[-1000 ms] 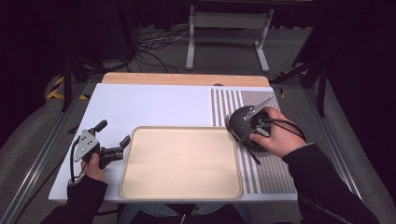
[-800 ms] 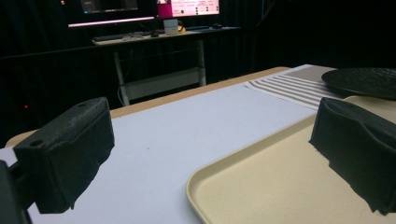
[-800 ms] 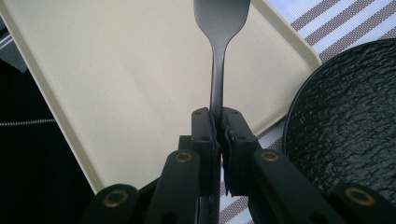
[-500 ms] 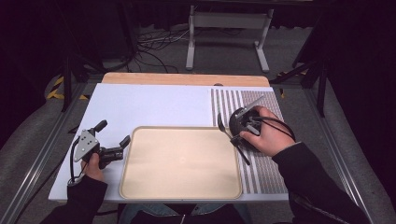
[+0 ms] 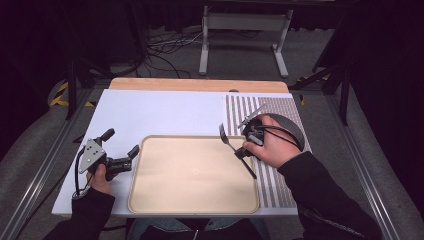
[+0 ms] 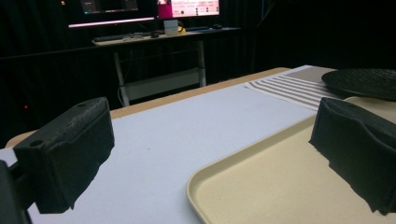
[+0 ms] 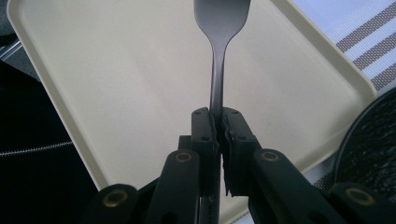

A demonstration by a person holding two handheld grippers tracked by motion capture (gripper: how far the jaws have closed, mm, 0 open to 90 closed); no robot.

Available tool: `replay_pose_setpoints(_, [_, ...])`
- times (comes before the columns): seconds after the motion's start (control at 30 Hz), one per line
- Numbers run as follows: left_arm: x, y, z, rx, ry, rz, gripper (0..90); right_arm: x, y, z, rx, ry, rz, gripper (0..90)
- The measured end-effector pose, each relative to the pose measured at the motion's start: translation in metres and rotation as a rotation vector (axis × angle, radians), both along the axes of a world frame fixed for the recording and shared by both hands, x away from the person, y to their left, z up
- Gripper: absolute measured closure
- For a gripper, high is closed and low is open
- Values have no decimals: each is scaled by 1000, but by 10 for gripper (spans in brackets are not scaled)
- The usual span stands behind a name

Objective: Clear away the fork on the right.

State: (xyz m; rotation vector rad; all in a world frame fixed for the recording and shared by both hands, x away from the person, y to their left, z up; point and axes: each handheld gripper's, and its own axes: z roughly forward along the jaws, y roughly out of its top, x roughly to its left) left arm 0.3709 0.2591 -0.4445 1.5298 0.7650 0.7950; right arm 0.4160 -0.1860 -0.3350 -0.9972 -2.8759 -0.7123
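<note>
My right hand-held gripper [image 7: 219,122] pinches a dark fork [image 7: 218,56] above the beige tray [image 5: 150,200]; my left hand-held gripper [image 5: 134,151] rests spread beside the tray.

tray [image 5: 150,200] bare, black plate [image 5: 295,131] blocking far right

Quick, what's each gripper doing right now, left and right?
Left gripper: open, holding nothing, beside the tray.
Right gripper: closed on the fork, above the tray.
</note>
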Motion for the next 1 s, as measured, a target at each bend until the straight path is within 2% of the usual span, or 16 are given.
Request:
replay_pose_setpoints(0.3, [0, 1, 0, 3, -1, -1, 2, 2, 12, -10, -16, 47, -26, 848])
replay_pose_setpoints(0.5, [0, 0, 0, -2, 1, 0, 1, 4, 17, -20, -34, 101, -63, 847])
replay_pose_setpoints(0.63, [0, 0, 0, 0, 0, 0, 2, 6, 19, -24, -41, 117, -90, 847])
replay_pose_setpoints(0.67, [0, 0, 0, 0, 0, 0, 1, 7, 20, -27, -49, 135, -112, 847])
replay_pose_setpoints(1.0, [0, 1, 0, 3, -1, 0, 2, 9, 21, -40, -75, 211, -158, 847])
